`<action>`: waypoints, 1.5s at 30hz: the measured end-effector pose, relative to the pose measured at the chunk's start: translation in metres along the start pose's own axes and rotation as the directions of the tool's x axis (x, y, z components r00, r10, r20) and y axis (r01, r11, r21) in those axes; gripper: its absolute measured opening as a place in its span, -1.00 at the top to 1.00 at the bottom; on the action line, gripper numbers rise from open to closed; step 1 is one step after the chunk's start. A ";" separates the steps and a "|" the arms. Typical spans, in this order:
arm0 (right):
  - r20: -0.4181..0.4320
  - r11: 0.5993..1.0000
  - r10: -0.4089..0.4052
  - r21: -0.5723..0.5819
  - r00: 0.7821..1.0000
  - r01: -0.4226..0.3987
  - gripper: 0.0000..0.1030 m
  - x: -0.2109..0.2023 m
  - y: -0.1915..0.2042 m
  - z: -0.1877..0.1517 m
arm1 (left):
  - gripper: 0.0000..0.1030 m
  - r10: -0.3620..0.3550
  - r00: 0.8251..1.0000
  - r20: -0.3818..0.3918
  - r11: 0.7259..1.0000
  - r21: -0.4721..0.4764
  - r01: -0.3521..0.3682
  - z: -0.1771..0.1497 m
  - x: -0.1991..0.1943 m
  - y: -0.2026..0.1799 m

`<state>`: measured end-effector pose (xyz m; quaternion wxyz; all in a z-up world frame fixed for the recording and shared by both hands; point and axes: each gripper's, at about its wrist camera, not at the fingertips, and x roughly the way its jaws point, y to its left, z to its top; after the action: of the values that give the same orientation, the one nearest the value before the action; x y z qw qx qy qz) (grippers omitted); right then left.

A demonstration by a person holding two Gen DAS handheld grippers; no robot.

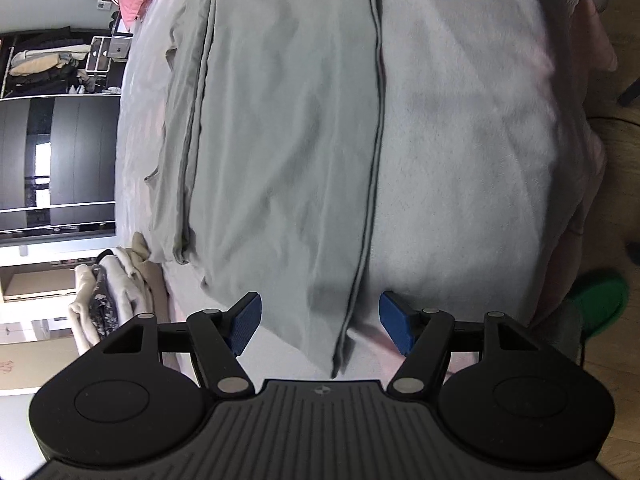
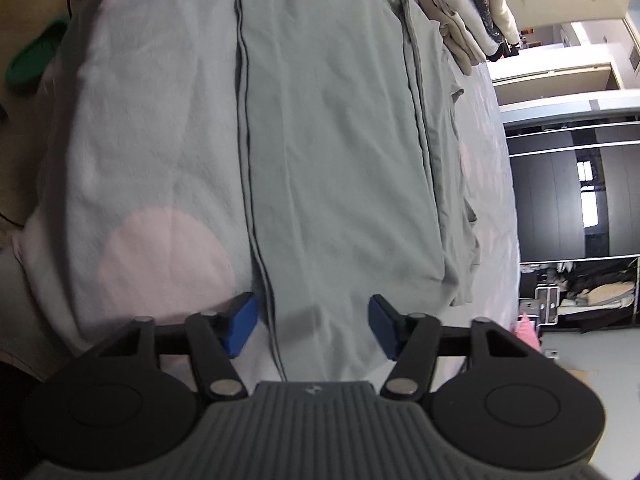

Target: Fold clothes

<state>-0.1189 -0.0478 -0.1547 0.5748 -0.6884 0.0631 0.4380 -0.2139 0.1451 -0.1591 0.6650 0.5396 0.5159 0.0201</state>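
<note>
A grey-green garment [image 1: 280, 152] lies flat and lengthwise on the bed, folded into a long band with a dark seamed edge [image 1: 374, 160] on one side. My left gripper [image 1: 320, 324] is open at one short end of it, blue pads on either side of the corner, nothing held. In the right wrist view the same garment [image 2: 336, 152] runs away from me, its dark edge [image 2: 246, 128] to the left. My right gripper [image 2: 312, 330] is open over the opposite short end, nothing between its fingers.
The bed has a pale grey cover [image 1: 472, 152] with a pink round patch [image 2: 160, 256]. A pile of folded clothes [image 2: 468, 4] sits at the bed's edge. A green slipper [image 1: 600, 304] lies on the wood floor. A dark wardrobe [image 2: 576, 200] stands beyond the bed.
</note>
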 end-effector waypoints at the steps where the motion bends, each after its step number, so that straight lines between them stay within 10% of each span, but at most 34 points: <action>1: -0.007 1.000 -0.008 -0.012 1.000 0.008 -0.03 0.002 0.002 -0.001 | -0.13 0.008 1.000 -0.005 1.000 -0.002 -0.008 0.000 0.002 0.000; 6: -0.016 0.999 -0.033 -0.043 0.999 0.033 0.01 0.004 0.005 -0.003 | 0.22 0.007 0.999 -0.035 0.999 -0.041 -0.009 -0.001 0.007 0.007; 12: -0.024 0.998 -0.058 -0.038 0.998 0.057 0.66 -0.001 0.002 -0.004 | 0.84 0.018 0.998 -0.053 0.985 -0.173 -0.027 -0.004 -0.001 0.027; 20: -0.046 0.949 -0.227 0.216 0.973 0.232 0.98 -0.014 -0.057 -0.005 | 0.95 -0.008 1.000 0.020 0.820 -0.572 0.018 -0.024 -0.019 0.117; 25: 0.022 0.927 -0.183 0.338 0.983 0.165 0.86 -0.031 -0.087 -0.013 | 0.95 -0.001 0.999 0.044 0.780 -0.625 0.028 -0.031 -0.027 0.147; 29: 0.142 0.954 -0.051 0.299 0.989 0.006 -0.25 -0.043 -0.073 -0.008 | 0.96 -0.013 0.999 0.051 0.769 -0.637 0.042 -0.032 -0.021 0.154; 36: 0.124 0.984 0.132 0.102 0.983 -0.145 -0.10 -0.035 -0.018 0.013 | 0.96 -0.012 0.999 0.030 0.783 -0.621 0.028 -0.032 -0.005 0.150; 45: -0.005 0.998 0.061 -0.035 0.998 -0.061 0.41 -0.014 0.008 -0.001 | 0.96 -0.012 1.000 0.023 0.768 -0.640 0.024 -0.037 0.000 0.150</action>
<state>-0.1316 -0.0570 -0.1518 0.5490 -0.6967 0.0775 0.4552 -0.1602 0.2335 -0.0442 0.8136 0.2763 0.4776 0.1836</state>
